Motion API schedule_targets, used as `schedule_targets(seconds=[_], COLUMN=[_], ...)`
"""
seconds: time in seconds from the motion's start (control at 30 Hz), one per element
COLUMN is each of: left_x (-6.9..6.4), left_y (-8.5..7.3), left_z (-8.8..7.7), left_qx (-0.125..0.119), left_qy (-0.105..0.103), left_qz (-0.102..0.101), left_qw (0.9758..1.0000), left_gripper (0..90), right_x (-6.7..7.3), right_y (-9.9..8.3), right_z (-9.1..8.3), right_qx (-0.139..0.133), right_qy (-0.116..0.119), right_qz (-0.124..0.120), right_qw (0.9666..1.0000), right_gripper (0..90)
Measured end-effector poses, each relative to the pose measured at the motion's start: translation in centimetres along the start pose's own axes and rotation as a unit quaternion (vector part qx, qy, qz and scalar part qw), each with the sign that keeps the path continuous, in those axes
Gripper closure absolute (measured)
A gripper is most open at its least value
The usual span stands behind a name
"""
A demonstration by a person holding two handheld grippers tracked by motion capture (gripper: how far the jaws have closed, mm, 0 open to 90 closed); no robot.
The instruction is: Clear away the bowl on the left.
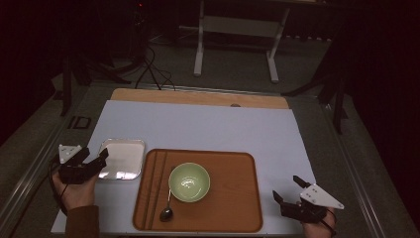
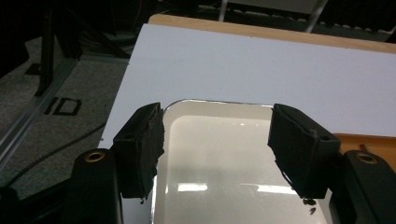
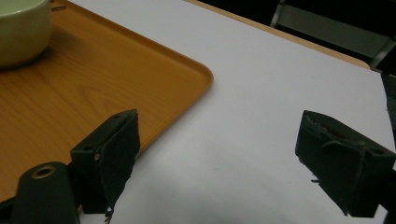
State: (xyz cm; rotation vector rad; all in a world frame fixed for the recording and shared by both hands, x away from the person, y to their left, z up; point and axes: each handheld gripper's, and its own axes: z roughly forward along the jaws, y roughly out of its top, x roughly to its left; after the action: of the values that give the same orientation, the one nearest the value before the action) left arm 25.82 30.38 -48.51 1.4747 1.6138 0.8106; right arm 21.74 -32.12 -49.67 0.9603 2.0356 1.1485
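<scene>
- White sheeting covers the worktop (image 1: pixel 208 126), with a strip of bare wood showing along its far edge.
- At the left edge of the sheet, the person's left hand (image 1: pixel 77 191) holds the left gripper (image 1: pixel 96 161); its black fingers (image 2: pixel 140 147) are spread wide with nothing between them, their tips over the near left part of the small tray.
- That small rectangular silver metal tray (image 1: pixel 122 158) lies flat just beside the left gripper and just left of the big tray; in the left gripper view its shiny floor (image 2: pixel 219 163) shows between the two fingers.
- Next comes a large orange-brown wooden serving tray (image 1: pixel 233 198) with rounded corners, lying at the near middle of the sheet.
- On it, left of centre, stands a pale green round ceramic bowl (image 1: pixel 189 182), upright.
- A dark metal spoon (image 1: pixel 166 213) lies on the tray just near of the bowl, its handle running up to the bowl's left rim.
- At the near right corner of the sheet, the right gripper (image 1: pixel 289 191) is held well apart from the wooden tray; its fingers (image 3: pixel 109 158) stand wide apart and hold nothing, above the white sheet beside the tray's corner (image 3: pixel 187 79).
</scene>
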Motion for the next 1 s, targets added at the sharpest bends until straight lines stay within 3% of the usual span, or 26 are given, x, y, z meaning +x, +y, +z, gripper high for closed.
schedule_targets(seconds=[0.3, 0.67, 0.83, 1.0], left_x=[0.8, 1.5, 2.3, 2.8], left_y=[-0.2, -0.8, -1.1, -1.1], left_z=[0.3, 1.5, 1.9, 2.1], left_qx=[0.0, 0.036, 0.05, 0.059], left_qy=[0.0, 0.009, -0.004, -0.003], left_qz=[-0.004, 0.012, -0.012, -0.026], left_qw=[1.0, 0.9993, 0.9987, 0.9979], left_gripper=[35.9, 35.9, 36.1, 36.3], right_x=[-0.1, 0.0, 0.2, 0.0], right_y=[0.0, 0.2, 0.3, 0.1], right_z=[0.2, 0.5, 0.6, 0.3], right_qx=[0.0, 0.004, 0.007, 0.005], right_qy=[-0.001, -0.003, -0.001, -0.002], right_qz=[0.002, 0.003, -0.001, 0.001], right_qw=[1.0, 1.0, 1.0, 1.0], right_gripper=[13.8, 13.8, 13.8, 13.8])
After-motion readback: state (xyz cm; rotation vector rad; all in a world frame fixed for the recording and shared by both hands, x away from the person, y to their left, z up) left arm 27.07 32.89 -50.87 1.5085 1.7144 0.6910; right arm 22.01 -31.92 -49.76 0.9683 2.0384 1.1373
